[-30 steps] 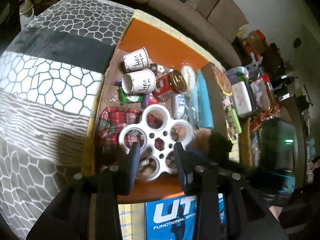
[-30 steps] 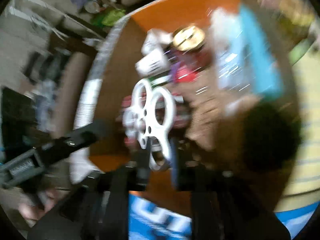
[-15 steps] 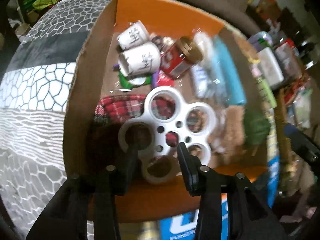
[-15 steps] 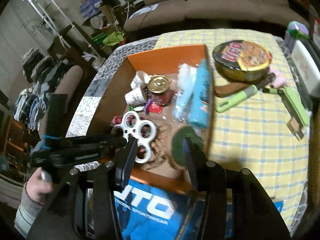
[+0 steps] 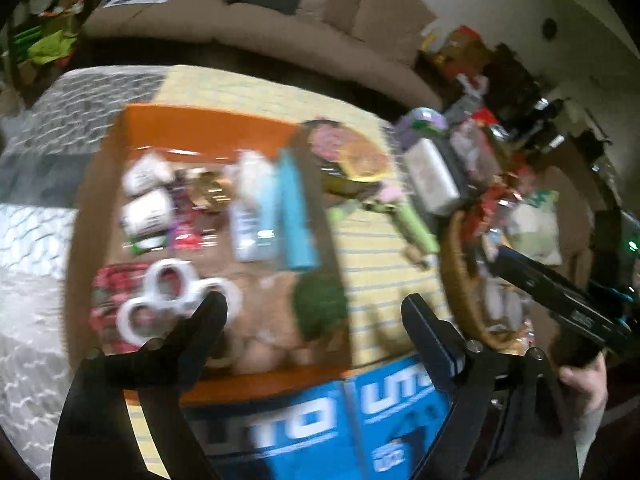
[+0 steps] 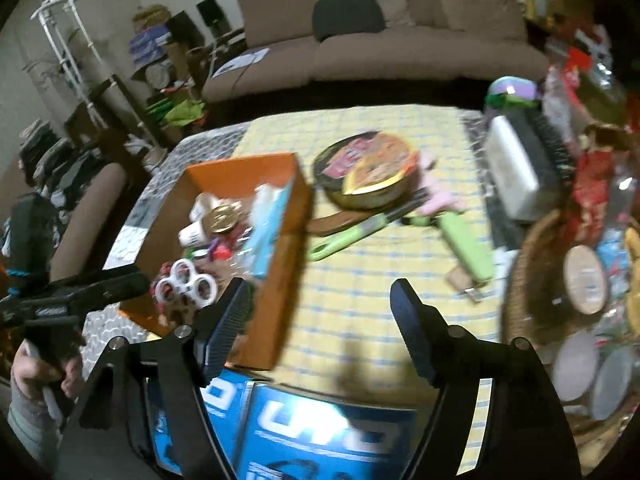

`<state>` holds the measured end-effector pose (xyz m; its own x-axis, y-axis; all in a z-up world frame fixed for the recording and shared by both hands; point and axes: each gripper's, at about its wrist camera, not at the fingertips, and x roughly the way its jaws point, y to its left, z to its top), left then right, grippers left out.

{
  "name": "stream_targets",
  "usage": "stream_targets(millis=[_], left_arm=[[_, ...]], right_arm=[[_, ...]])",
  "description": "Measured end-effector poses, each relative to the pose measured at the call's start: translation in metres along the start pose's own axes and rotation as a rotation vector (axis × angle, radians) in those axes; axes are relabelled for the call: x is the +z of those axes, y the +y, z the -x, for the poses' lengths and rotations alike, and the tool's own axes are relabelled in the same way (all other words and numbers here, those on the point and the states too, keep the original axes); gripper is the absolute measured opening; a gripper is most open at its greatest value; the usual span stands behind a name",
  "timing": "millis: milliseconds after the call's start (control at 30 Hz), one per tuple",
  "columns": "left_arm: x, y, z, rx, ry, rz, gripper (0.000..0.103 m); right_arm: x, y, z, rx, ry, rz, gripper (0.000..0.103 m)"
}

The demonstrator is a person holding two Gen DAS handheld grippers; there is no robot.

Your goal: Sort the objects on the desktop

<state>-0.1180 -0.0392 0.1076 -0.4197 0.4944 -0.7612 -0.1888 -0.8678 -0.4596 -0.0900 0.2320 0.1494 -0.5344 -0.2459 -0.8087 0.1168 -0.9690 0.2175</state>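
Note:
An orange cardboard box [image 5: 208, 122] [image 6: 240, 162] holds a white ring holder [image 5: 168, 304] [image 6: 186, 284], two white cups [image 5: 146, 194], a gold-lidded jar [image 6: 222, 218], a blue tube [image 5: 294, 216] and a brown and green plush [image 5: 316, 308]. My left gripper [image 5: 314, 322] is open and empty above the box's near right corner. My right gripper [image 6: 320, 316] is open and empty over the yellow checked cloth [image 6: 360, 280]. On the cloth lie a noodle bowl [image 6: 368, 168], a green-handled tool [image 6: 348, 236] and a green stapler [image 6: 466, 248].
A wicker basket [image 6: 528, 272] full of items stands at the right. A white case [image 6: 514, 172] and other clutter lie behind it. A blue printed bag [image 6: 328, 432] is at the near edge. A brown sofa [image 6: 380, 48] is beyond the table.
Both grippers have opened wide and pulled back and up from the box. The white ring holder, held by the left gripper earlier, now lies in the box.

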Motion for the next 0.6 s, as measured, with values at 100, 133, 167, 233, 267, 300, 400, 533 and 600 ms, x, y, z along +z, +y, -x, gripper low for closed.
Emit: stream_targets(millis=[100,133,167,233,267,300,400,533,600], left_arm=[[0.009,-0.022,-0.015,-0.024,0.014,-0.001,0.091],[0.012,-0.027,-0.019,-0.02,0.017,-0.004,0.091],[0.017,-0.033,-0.026,-0.007,0.021,-0.009,0.091],[0.024,-0.039,-0.037,-0.002,0.031,-0.008,0.091],[0.027,-0.041,-0.041,-0.005,0.035,-0.007,0.091],[0.032,-0.045,-0.046,-0.004,0.038,-0.009,0.091],[0.046,-0.054,-0.064,0.003,0.05,-0.007,0.091],[0.078,-0.055,-0.094,-0.003,0.069,0.061,0.091],[0.102,-0.056,-0.106,0.021,0.064,0.057,0.091]], right_arm=[[0.004,-0.024,0.004,0.011,-0.005,-0.044,0.071],[0.004,-0.031,0.003,0.018,-0.005,-0.058,0.071],[0.004,-0.037,0.002,0.026,-0.007,-0.07,0.071],[0.003,-0.049,-0.001,0.04,-0.014,-0.095,0.071],[0.003,-0.056,-0.003,0.053,-0.015,-0.108,0.071],[0.003,-0.063,-0.008,0.067,-0.013,-0.124,0.071],[0.005,-0.081,-0.022,0.092,-0.012,-0.166,0.071],[0.019,-0.103,-0.046,0.139,-0.014,-0.24,0.071],[0.028,-0.112,-0.06,0.166,-0.014,-0.274,0.071]])
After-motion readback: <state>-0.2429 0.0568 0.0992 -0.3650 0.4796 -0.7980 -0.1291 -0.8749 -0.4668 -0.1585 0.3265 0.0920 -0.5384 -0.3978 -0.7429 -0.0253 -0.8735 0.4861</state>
